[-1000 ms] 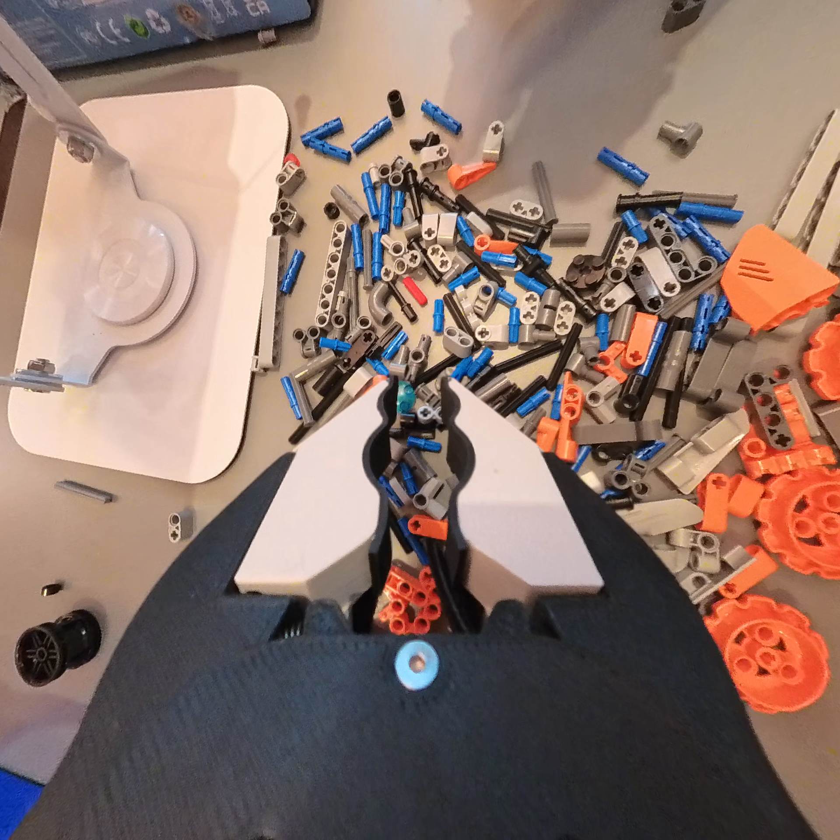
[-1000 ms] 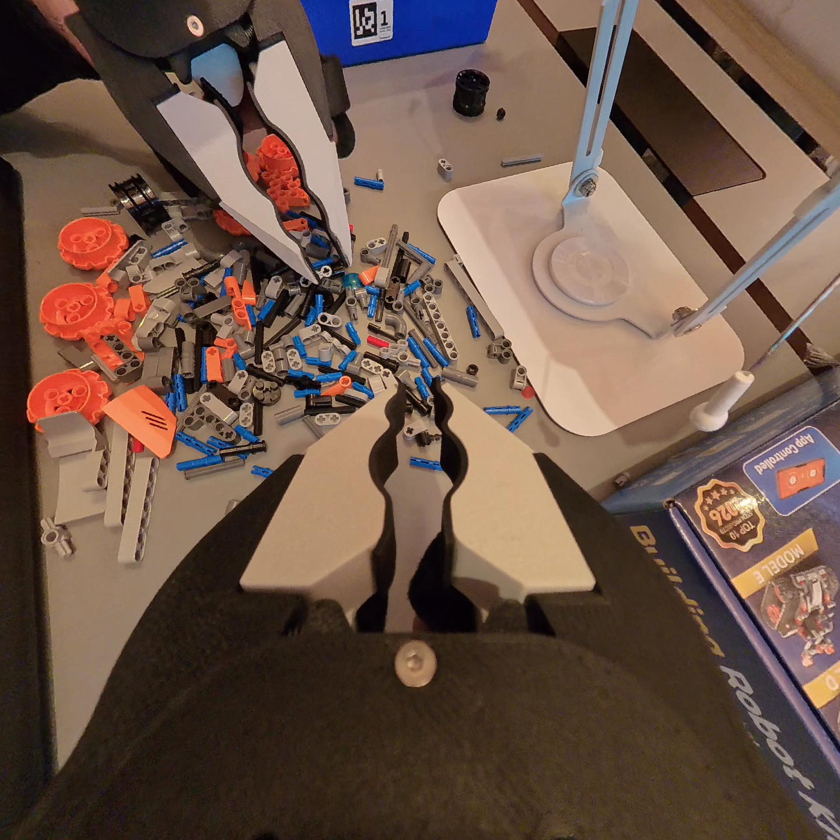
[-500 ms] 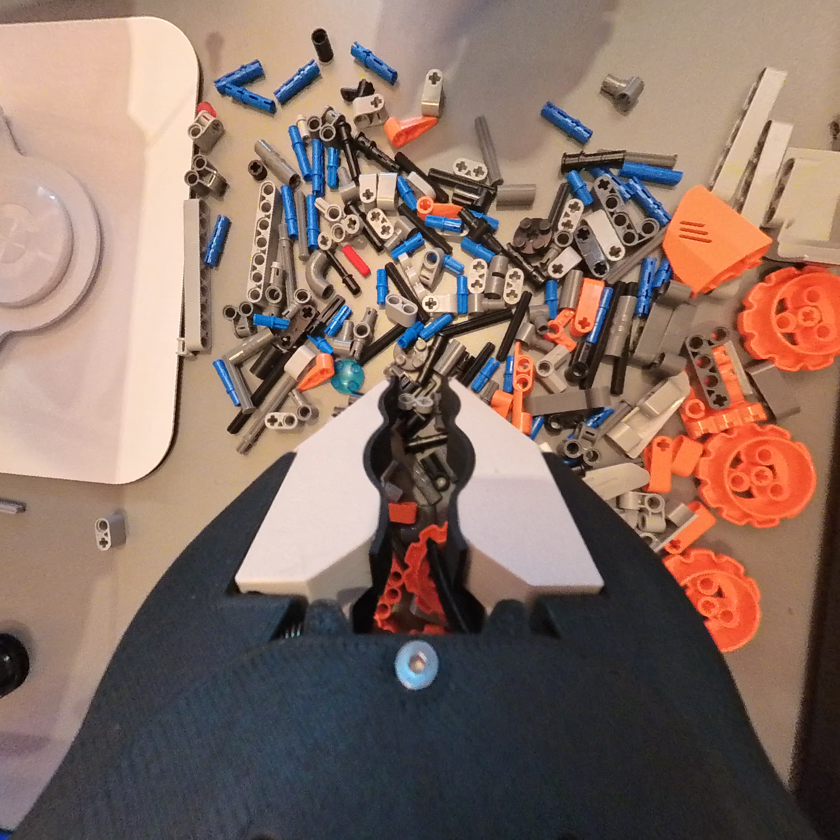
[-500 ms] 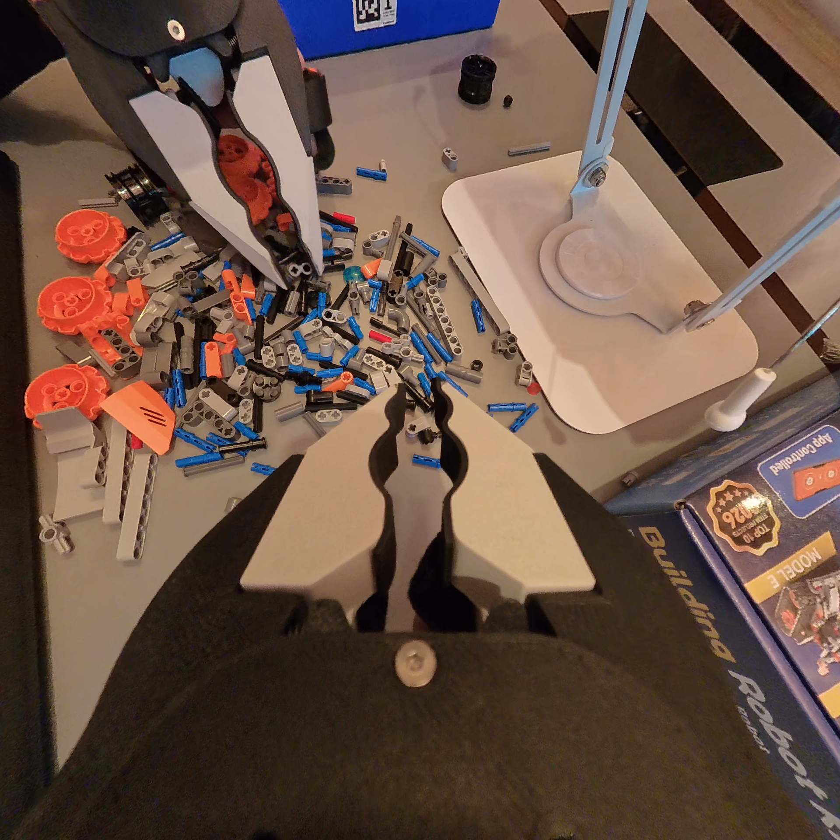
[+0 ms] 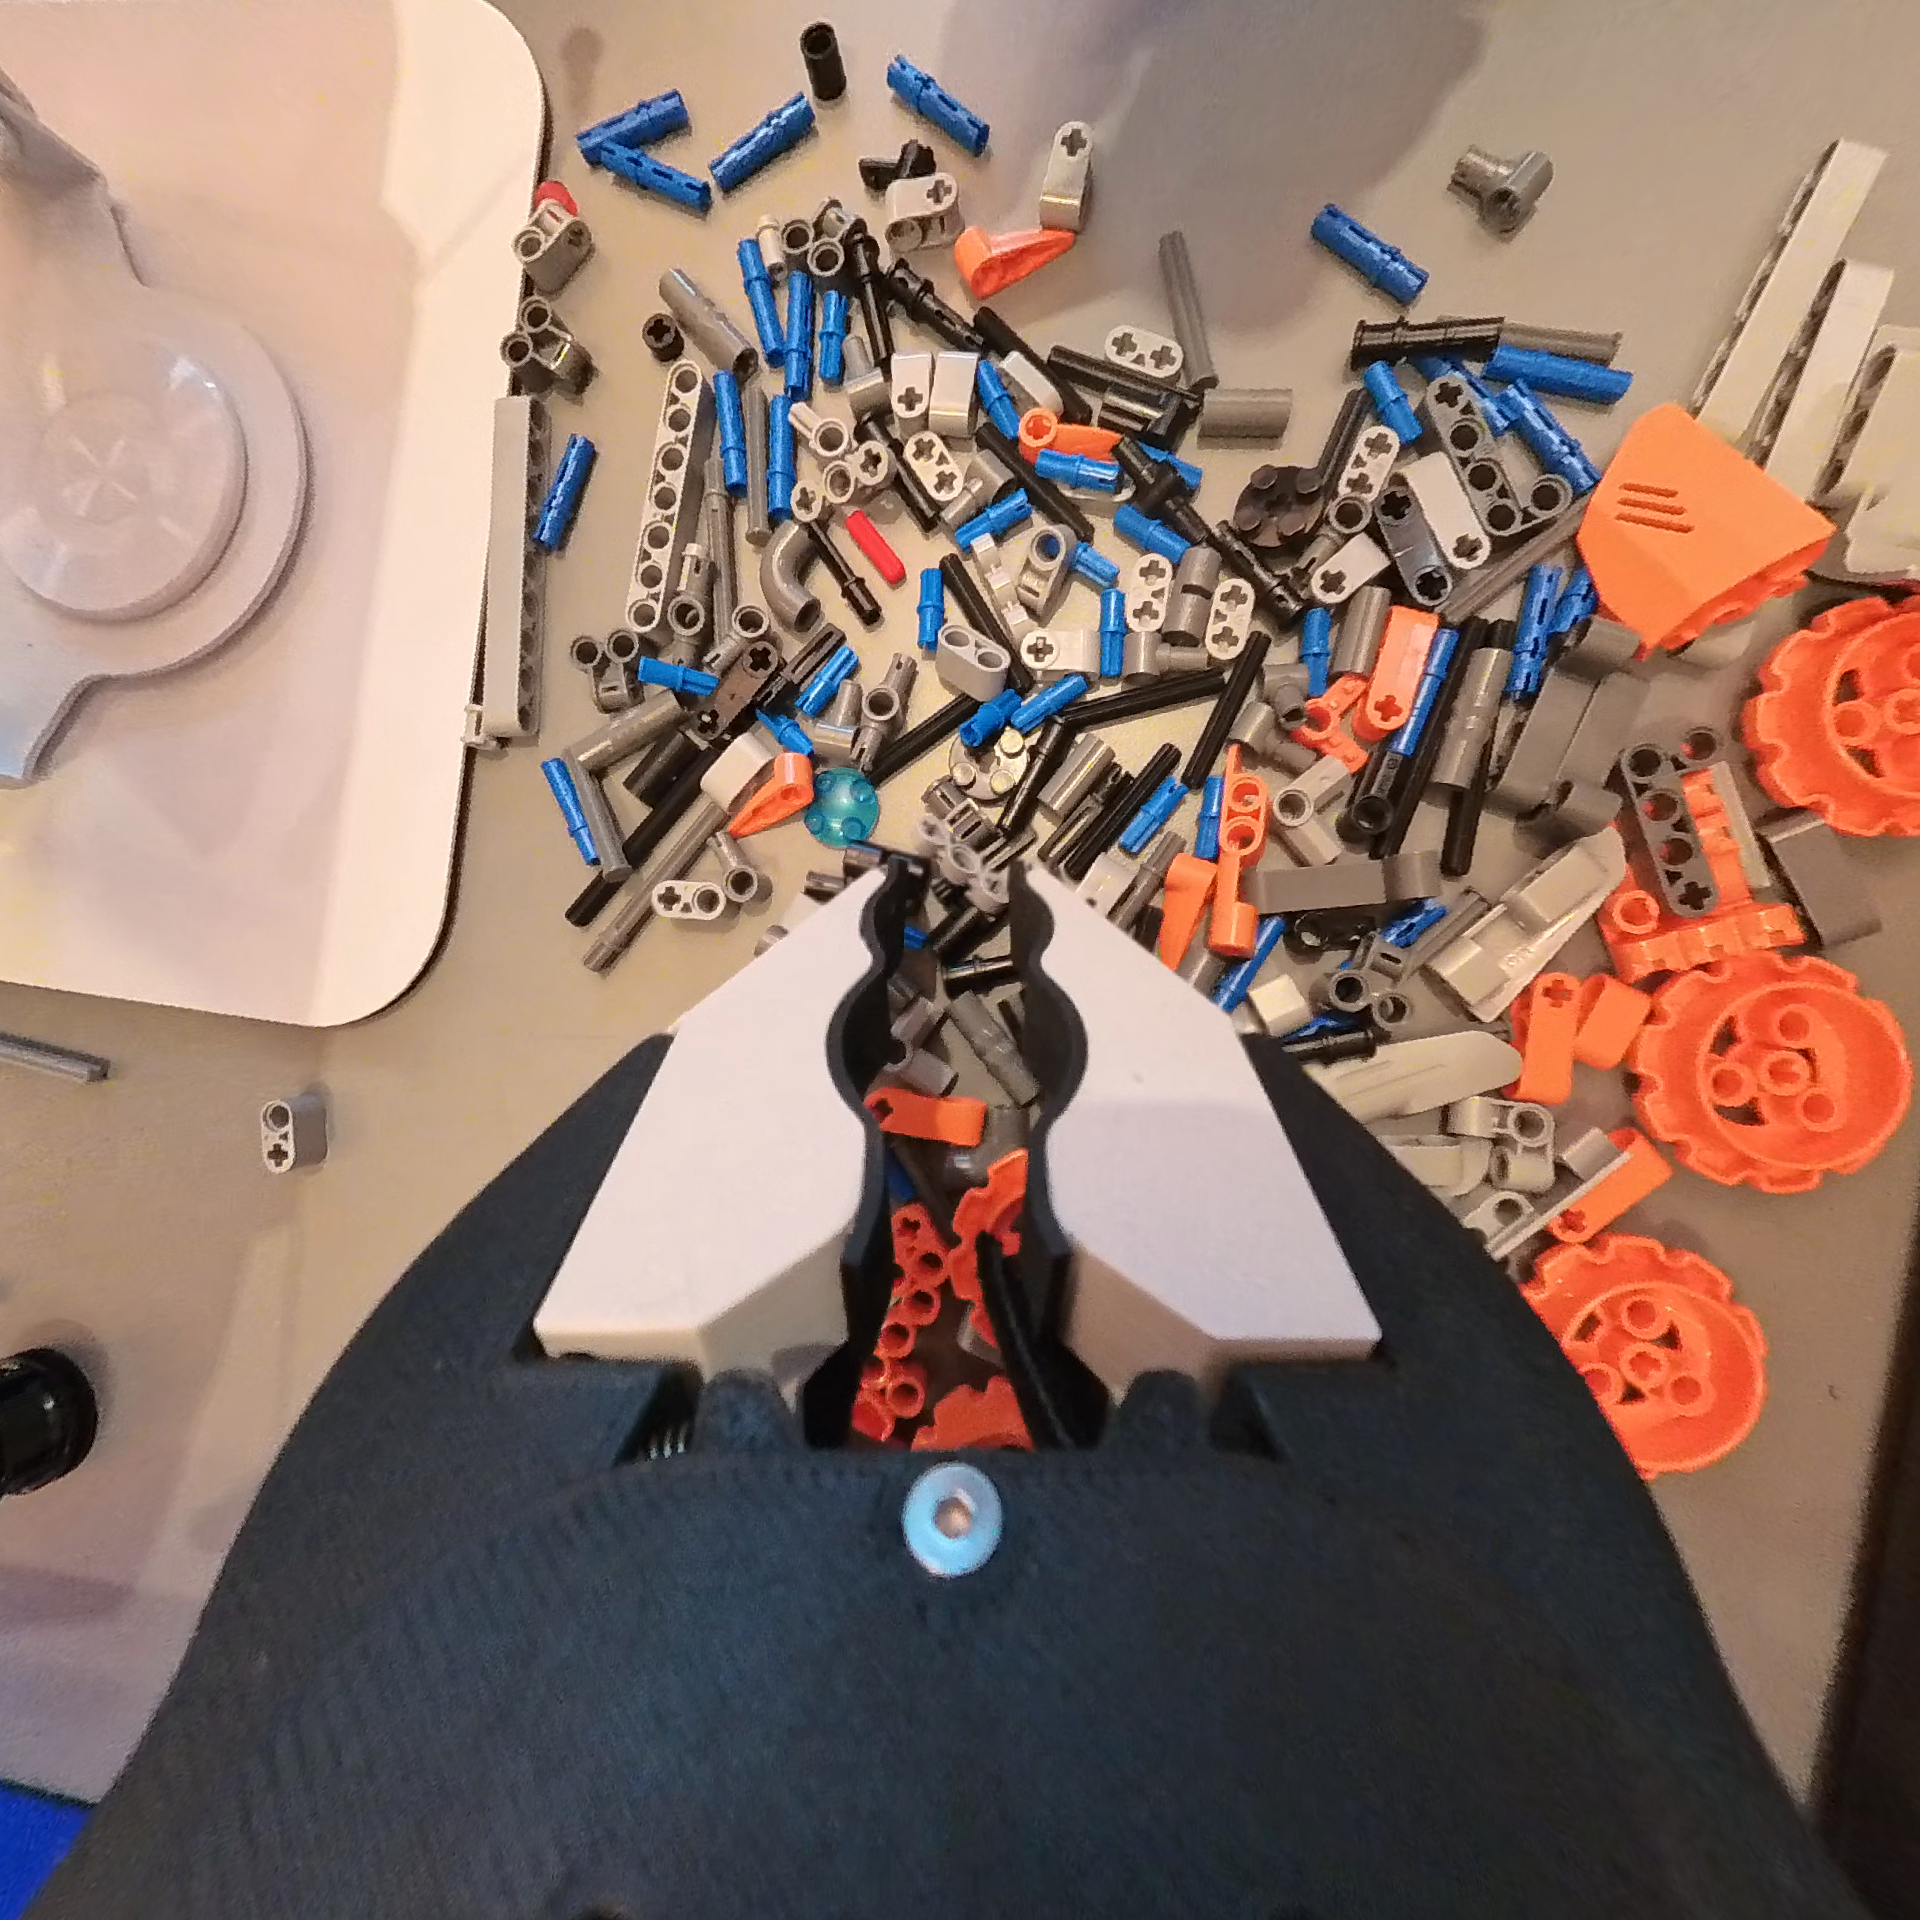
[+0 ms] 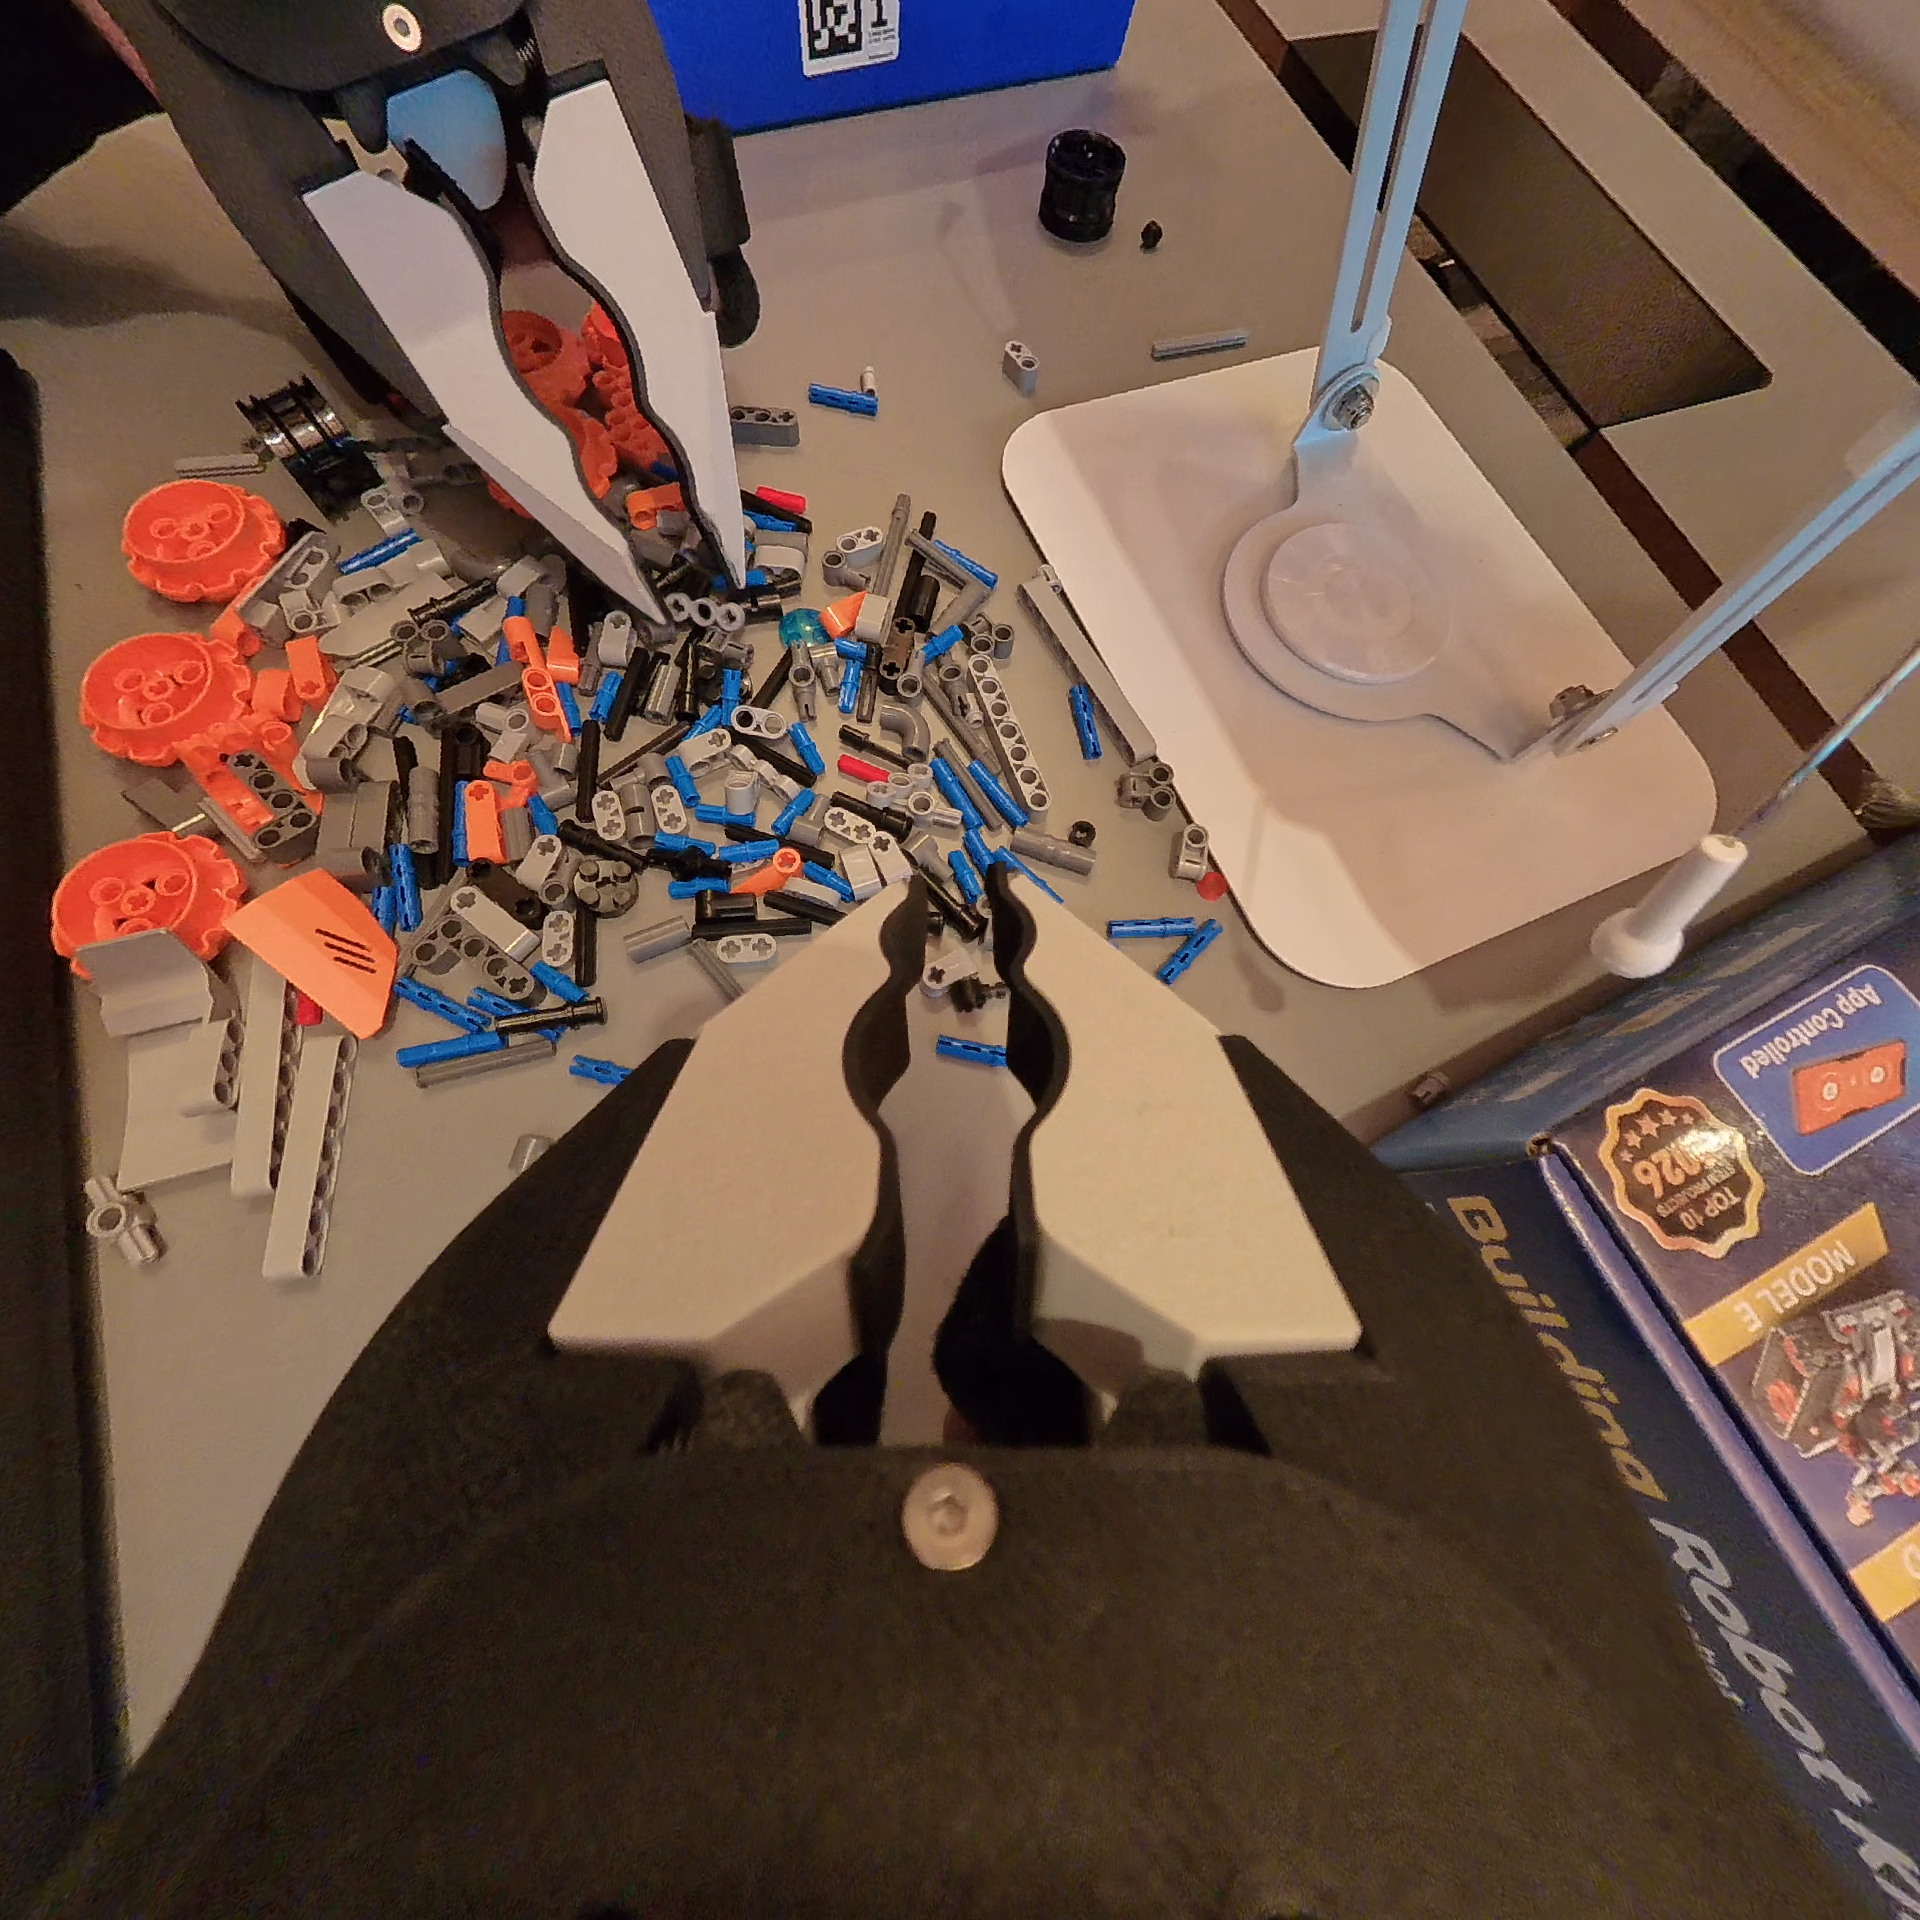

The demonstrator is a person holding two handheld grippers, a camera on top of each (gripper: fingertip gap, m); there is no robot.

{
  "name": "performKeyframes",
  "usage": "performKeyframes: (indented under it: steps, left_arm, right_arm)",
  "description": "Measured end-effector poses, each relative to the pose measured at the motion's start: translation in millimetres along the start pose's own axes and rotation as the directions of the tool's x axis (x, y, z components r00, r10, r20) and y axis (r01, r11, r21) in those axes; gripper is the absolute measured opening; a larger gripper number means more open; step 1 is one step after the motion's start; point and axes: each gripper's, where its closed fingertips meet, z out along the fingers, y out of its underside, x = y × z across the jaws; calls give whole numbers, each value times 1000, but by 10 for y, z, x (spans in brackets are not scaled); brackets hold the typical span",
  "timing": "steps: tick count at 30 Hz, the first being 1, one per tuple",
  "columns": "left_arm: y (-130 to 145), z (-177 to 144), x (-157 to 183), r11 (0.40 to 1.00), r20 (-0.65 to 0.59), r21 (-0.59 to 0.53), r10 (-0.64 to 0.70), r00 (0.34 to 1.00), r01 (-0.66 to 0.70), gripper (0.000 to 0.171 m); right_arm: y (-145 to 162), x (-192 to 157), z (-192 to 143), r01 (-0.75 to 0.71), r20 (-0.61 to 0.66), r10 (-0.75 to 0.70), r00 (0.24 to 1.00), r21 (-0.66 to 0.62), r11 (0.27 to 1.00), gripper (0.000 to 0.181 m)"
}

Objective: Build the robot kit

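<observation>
A pile of small building pieces (image 5: 1039, 582) in blue, grey, black and orange lies on the grey table. My left gripper (image 5: 958, 873) is open by a narrow gap, with its tips down in the near edge of the pile. A small grey connector (image 5: 961, 844) sits right at the tips, and a teal round piece (image 5: 840, 816) lies just to their left. The right wrist view shows the left gripper (image 6: 701, 601) at the far side of the pile (image 6: 727, 769). My right gripper (image 6: 954, 883) is slightly open and empty, over the pile's near edge.
A white lamp base (image 6: 1351, 831) with a metal arm stands right of the pile and also shows in the left wrist view (image 5: 260, 727). Orange wheels (image 6: 166, 675), an orange panel (image 6: 312, 945) and long grey beams (image 6: 291, 1122) lie left. A printed blue box (image 6: 1714, 1247) is near right. The grippers' ends are close to 15 centimeters from one another.
My left gripper has slid sideways along the pile, away from the white base and toward the orange wheels. Its gap looks the same. The right gripper has barely moved.
</observation>
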Motion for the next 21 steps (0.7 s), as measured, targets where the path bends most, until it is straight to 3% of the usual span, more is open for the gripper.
performKeyframes:
  steps: [21]
  left_arm:
    - [-38, -76, -89, 999, 49, 42, -11, 999, 8, 17]
  right_arm:
    - [-15, 127, -133, -17, -50, 19, 999, 37, 999, 10]
